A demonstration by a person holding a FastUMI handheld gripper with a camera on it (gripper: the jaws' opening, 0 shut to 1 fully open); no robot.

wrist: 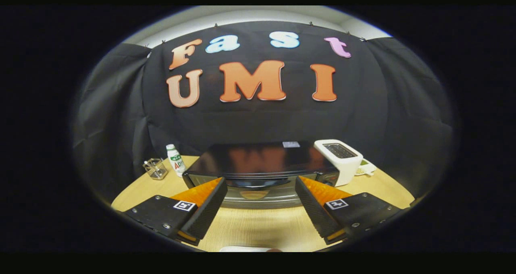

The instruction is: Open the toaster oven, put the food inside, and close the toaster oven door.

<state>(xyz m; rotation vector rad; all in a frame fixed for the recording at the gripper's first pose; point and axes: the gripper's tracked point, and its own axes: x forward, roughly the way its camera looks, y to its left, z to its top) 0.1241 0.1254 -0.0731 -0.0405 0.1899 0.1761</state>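
Tool (260,187) agape before toaster oven (258,165)

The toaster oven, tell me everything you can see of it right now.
The toaster oven is a wide, low box with a glossy dark top that mirrors the wall behind. Its door looks shut, with a dark handle bar across the front above a reflective panel. It sits flat on the wooden table, just beyond the open fingers of the hand-held gripper, which do not touch it. A white toaster stands close against one end.

A white toaster (342,158) stands at two o'clock on the wooden surface (250,229), a bottle (175,158) and glass cup (155,169) at ten.
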